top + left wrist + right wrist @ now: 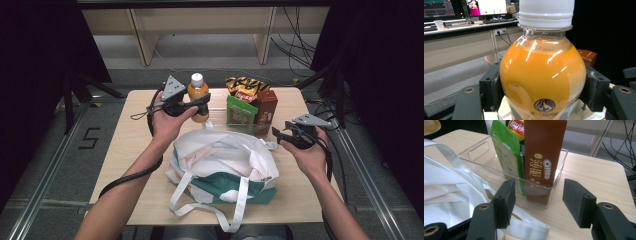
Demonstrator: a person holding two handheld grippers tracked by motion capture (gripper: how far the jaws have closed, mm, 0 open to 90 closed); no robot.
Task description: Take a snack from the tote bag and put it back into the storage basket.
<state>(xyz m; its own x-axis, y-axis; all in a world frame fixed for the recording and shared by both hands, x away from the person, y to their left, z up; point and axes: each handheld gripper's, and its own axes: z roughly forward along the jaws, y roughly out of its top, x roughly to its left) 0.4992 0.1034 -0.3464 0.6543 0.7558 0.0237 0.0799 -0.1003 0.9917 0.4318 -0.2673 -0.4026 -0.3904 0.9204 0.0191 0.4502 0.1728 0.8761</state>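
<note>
A bottle of orange drink (198, 91) (541, 72) with a white cap stands upright at the back of the wooden table (125, 150). My left gripper (202, 104) (541, 87) is shut on its body, one pad pressed on each side. A white and green tote bag (225, 165) (446, 192) lies open in the middle of the table. My right gripper (278, 133) (539, 200) hovers open at the bag's right edge. Nothing is between its pads, and it points at a brown Oreo box (266, 107) (544, 152).
A clear plastic bin (233, 124) (474, 152) behind the bag holds the Oreo box, a green packet (240, 112) (507, 157) and a yellow chips bag (245, 86) (516, 126). The bag's white straps (235, 210) hang over the near table edge. Dark stands flank the table.
</note>
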